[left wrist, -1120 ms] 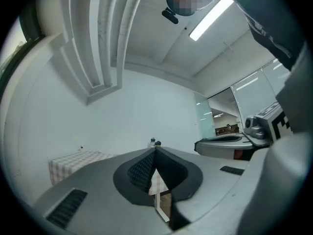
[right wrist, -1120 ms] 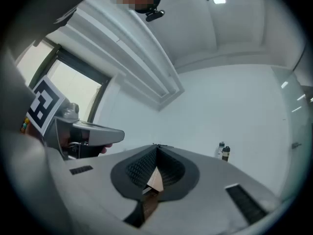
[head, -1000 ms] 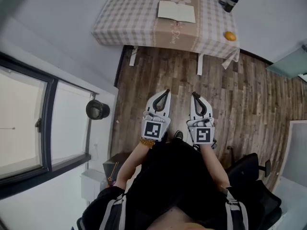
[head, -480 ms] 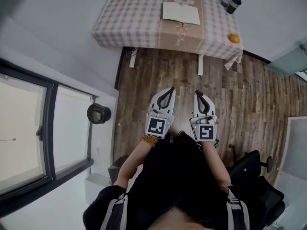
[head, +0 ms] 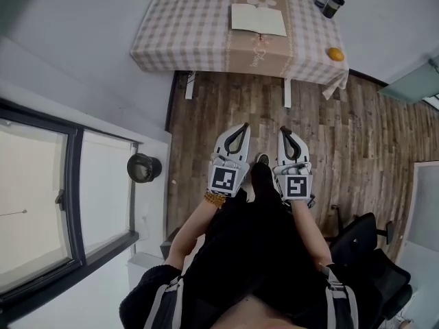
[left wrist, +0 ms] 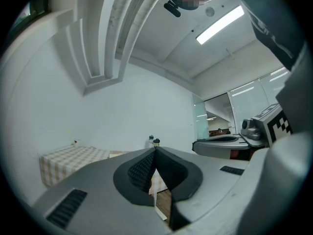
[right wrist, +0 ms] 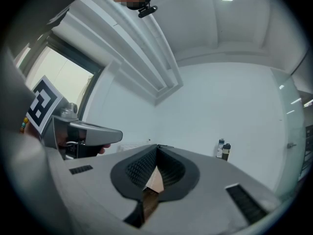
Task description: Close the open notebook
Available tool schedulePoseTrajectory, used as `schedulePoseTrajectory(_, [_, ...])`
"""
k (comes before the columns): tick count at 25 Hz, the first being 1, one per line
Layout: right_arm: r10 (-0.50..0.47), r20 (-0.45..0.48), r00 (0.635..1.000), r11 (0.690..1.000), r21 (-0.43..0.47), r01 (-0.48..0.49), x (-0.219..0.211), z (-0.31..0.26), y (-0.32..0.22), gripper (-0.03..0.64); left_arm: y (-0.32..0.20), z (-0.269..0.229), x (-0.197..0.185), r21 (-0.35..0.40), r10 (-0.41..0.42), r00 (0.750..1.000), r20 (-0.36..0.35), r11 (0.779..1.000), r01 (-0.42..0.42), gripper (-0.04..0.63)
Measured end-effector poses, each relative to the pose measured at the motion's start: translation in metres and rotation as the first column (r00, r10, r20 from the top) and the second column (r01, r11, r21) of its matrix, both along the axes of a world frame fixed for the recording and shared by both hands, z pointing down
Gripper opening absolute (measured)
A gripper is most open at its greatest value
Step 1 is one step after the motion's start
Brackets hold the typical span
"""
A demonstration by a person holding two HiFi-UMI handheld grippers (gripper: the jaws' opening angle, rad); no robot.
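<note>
Cloth-covered bench [head: 178, 43] now sits slightly nearer; the open notebook [head: 258, 19] is still well ahead. Left claw [head: 241, 127] and right claw [head: 284, 130] are pressed together, empty. Approach phase; closing not begun.

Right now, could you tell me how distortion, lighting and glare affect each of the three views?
Head view: sharp and evenly lit, but fisheye bows the window frame and shrinks the notebook. Left gripper view: dark round vignette, ceiling light glares. Right gripper view: same vignette, bright window at left.
</note>
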State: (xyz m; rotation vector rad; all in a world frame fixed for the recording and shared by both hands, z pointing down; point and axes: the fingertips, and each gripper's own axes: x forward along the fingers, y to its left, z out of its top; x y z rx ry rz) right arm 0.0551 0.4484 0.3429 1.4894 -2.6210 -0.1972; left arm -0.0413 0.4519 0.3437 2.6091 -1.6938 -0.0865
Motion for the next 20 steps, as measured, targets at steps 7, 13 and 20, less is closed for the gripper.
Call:
schedulePoseTrajectory(7, [-0.024, 0.027, 0.999, 0.999, -0.032, 0.025, -0.005, 0.011, -0.038, 0.005, -0.038, 0.004, 0.002, -0.008, -0.014, 1.0, 0.022, 1.0, 0.014, 0.006])
schedulePoseTrajectory(13, [-0.042, 0.034, 0.999, 0.997, -0.069, 0.044, 0.006, 0.023, -0.086, 0.006, -0.084, 0.01, 0.015, -0.022, -0.023, 0.999, 0.037, 0.999, 0.023, 0.006])
schedulePoseTrajectory(20, [-0.056, 0.06, 0.997, 0.996, -0.067, 0.06, 0.026, 0.03, -0.155, 0.005, -0.144, 0.025, 0.039, -0.055, -0.022, 0.998, 0.056, 0.998, 0.025, 0.006])
